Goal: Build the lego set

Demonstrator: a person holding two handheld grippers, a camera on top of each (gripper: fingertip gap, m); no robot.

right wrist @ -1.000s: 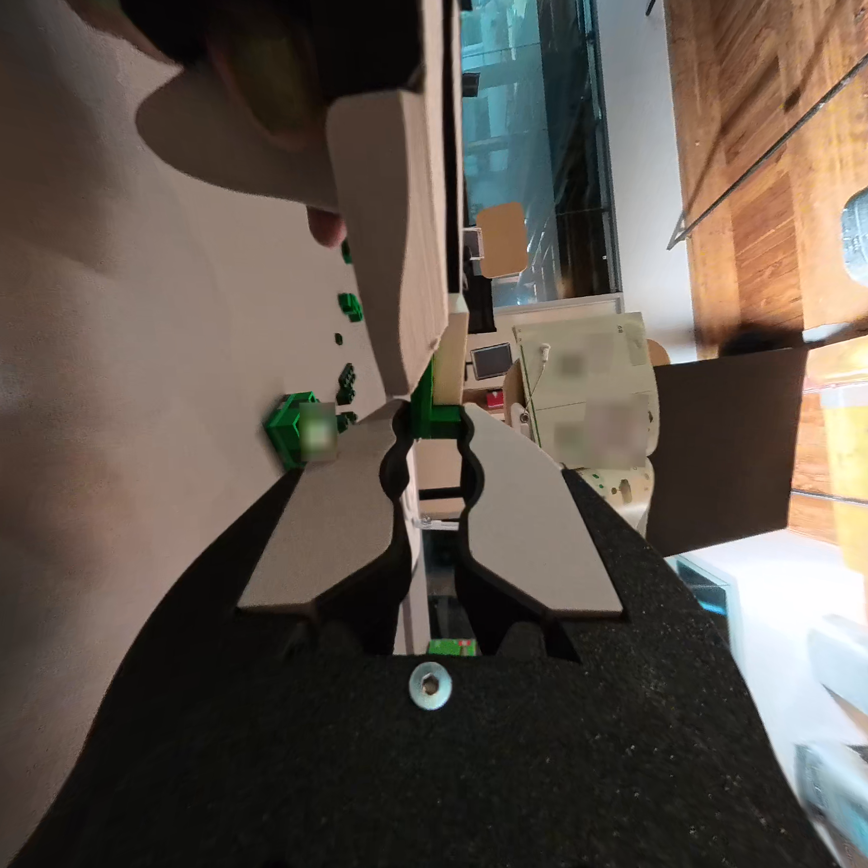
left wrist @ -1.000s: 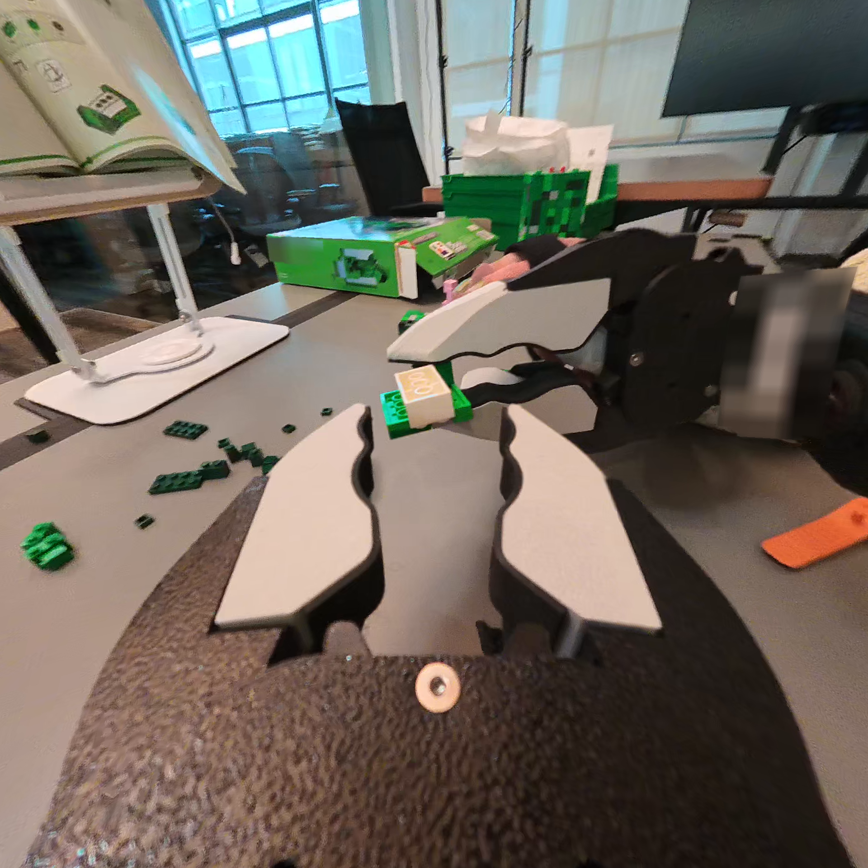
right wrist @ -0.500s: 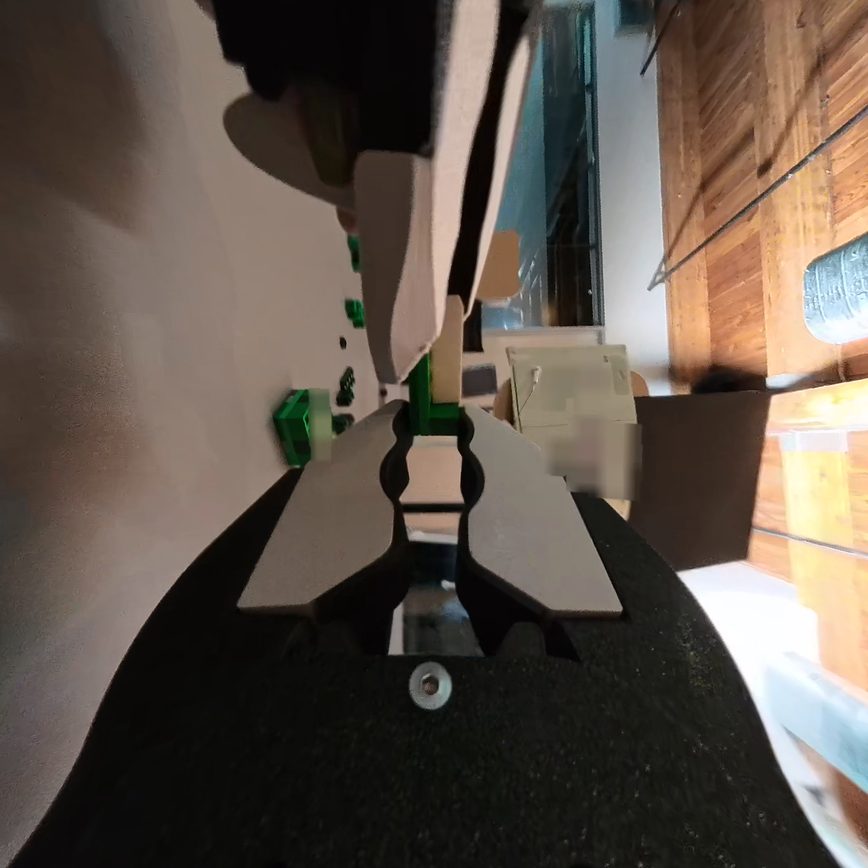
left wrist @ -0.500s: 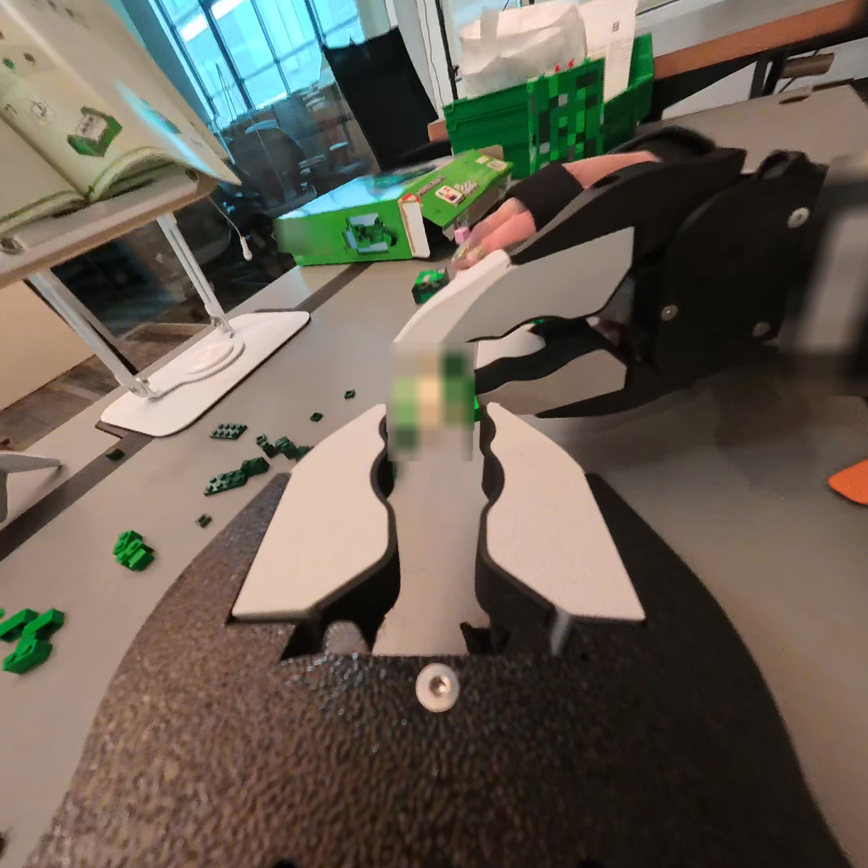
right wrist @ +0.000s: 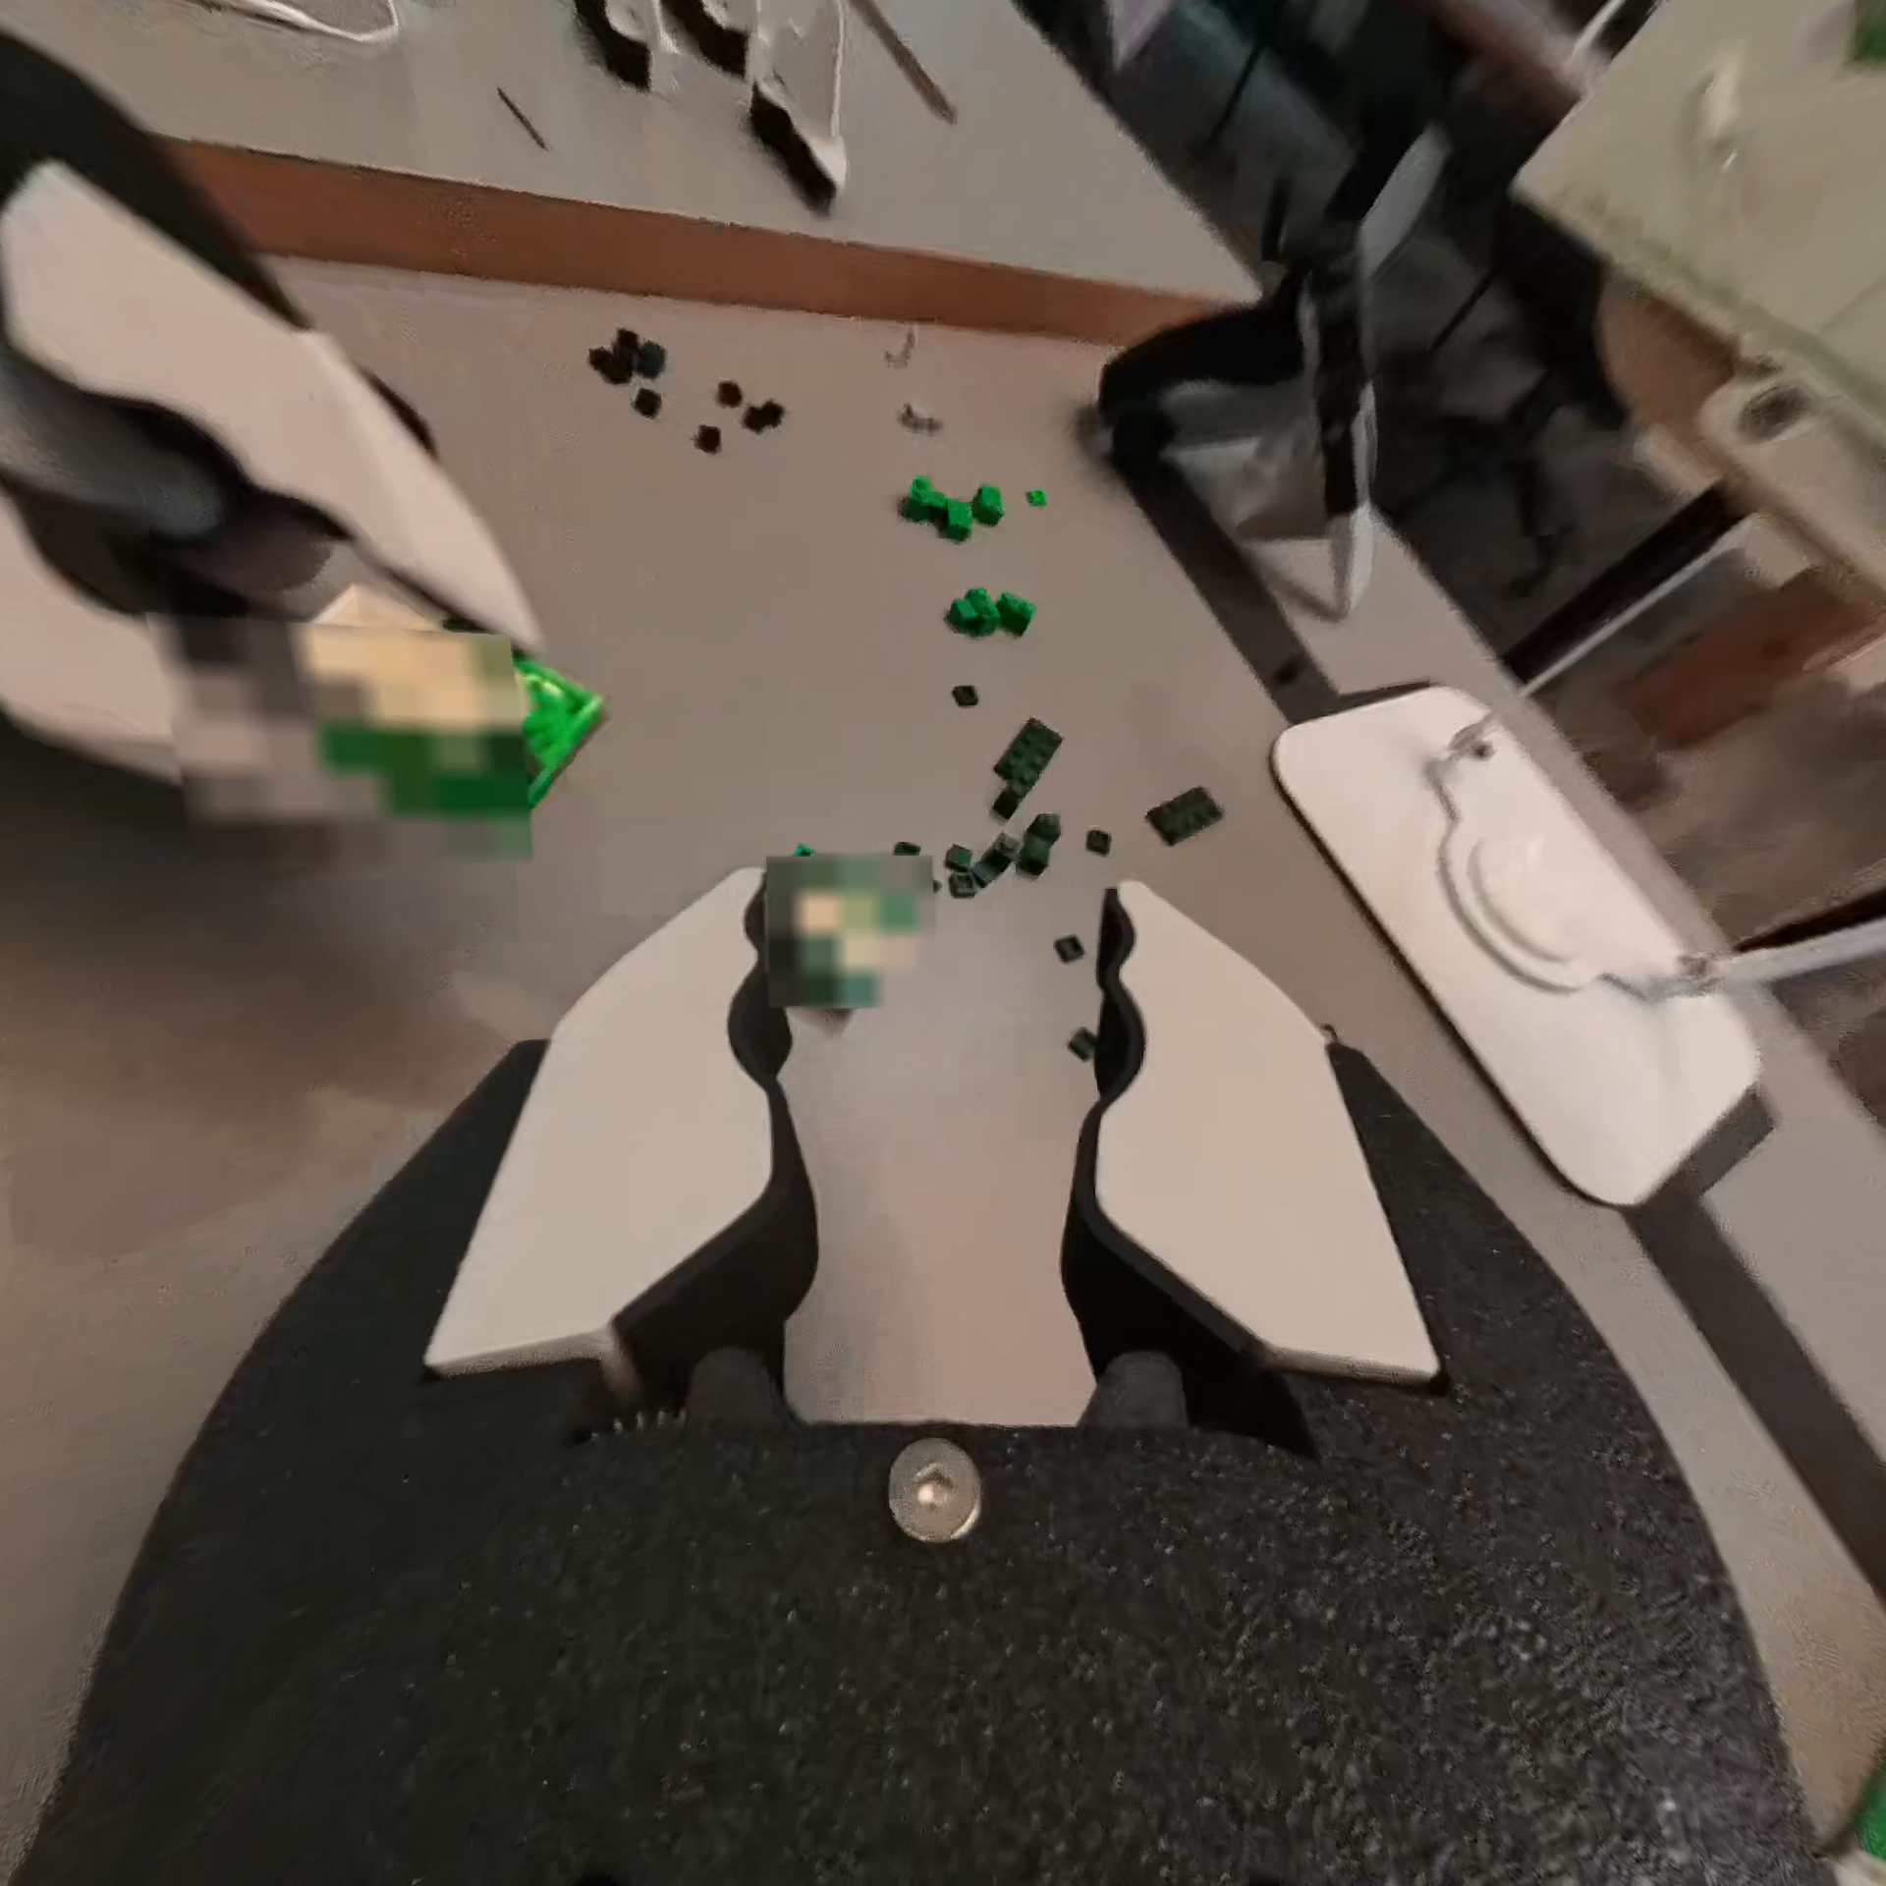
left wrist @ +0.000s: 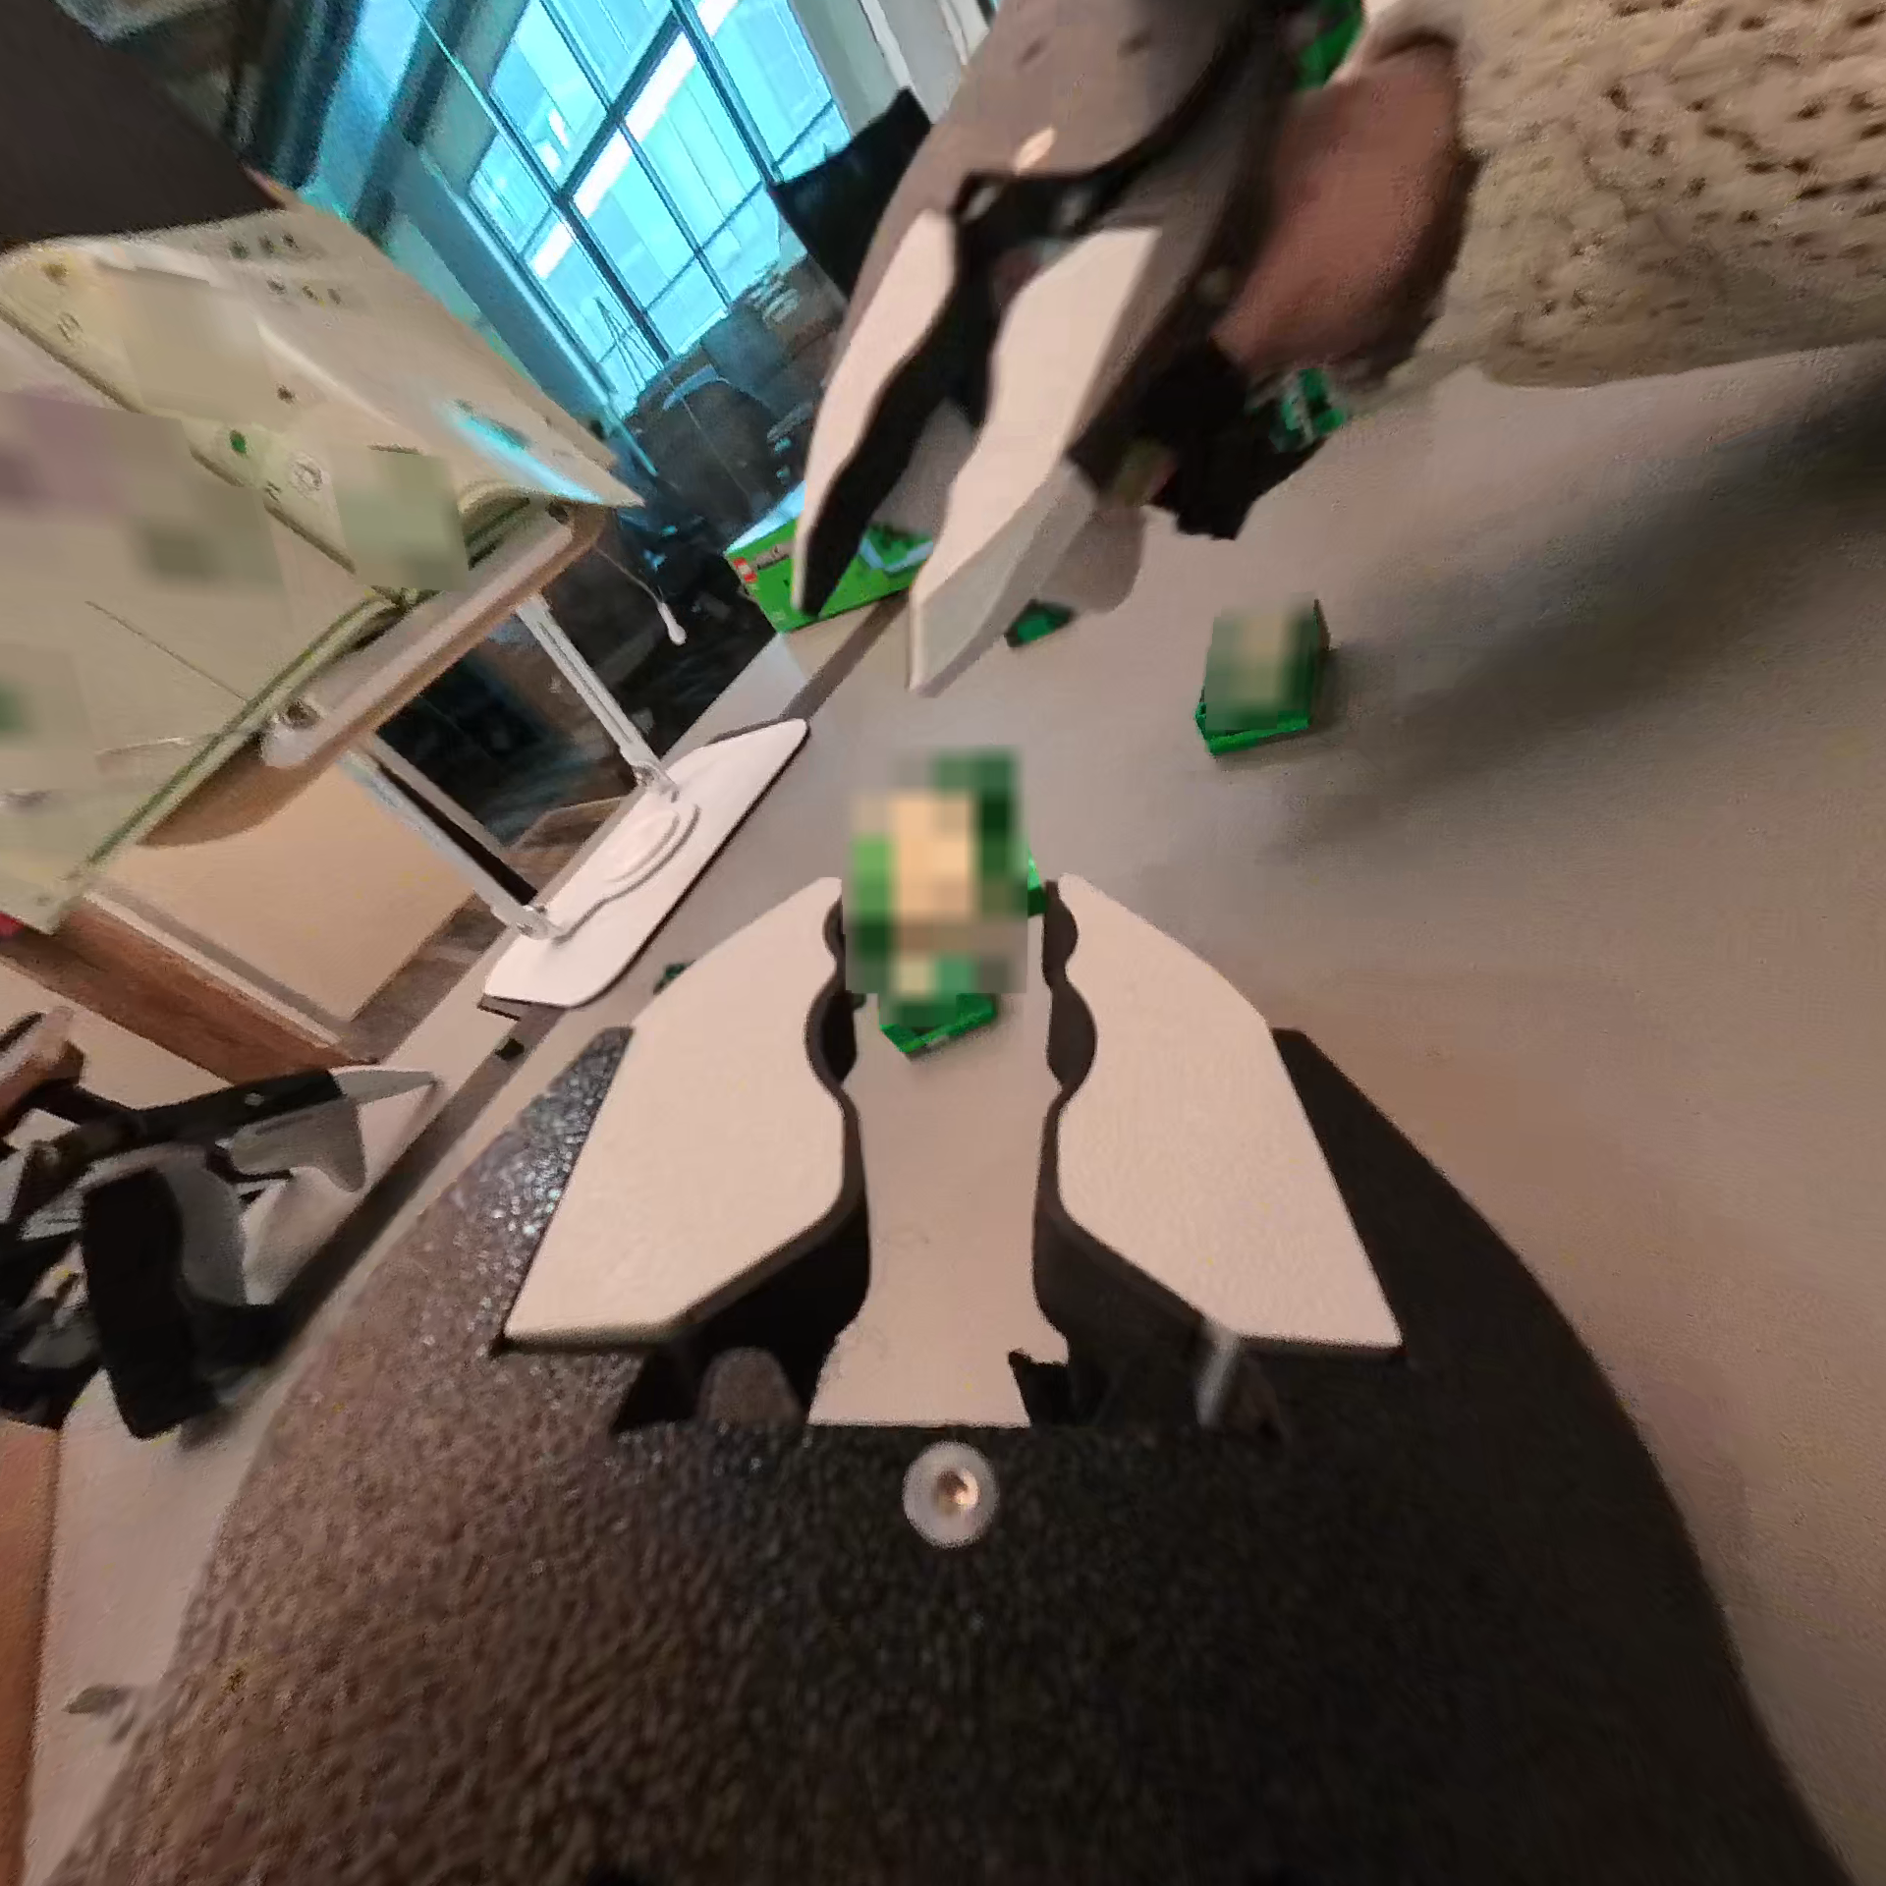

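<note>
Grey tabletop [right wrist: 714,633] in an office with tall windows carries the work. Left gripper [left wrist: 944,898] grips a small green-and-tan lego assembly [left wrist: 934,1010] between its fingertips; a mosaic patch covers most of it. Right gripper [right wrist: 934,898] stands open and empty, poised above and beyond the left gripper's tips in the left wrist view. A second green sub-assembly [right wrist: 806,849], largely hidden by a mosaic patch, sits on the table at the right gripper's left fingertip. Loose dark green plates [right wrist: 1026,755] and bright green bricks [right wrist: 954,505] lie scattered ahead of the right gripper. Instruction booklet [left wrist: 306,337] rests on a white stand [right wrist: 1510,939] to the right gripper's right. Judgement: build at an early stage; only small sub-assemblies exist, and many pieces remain unplaced
</note>
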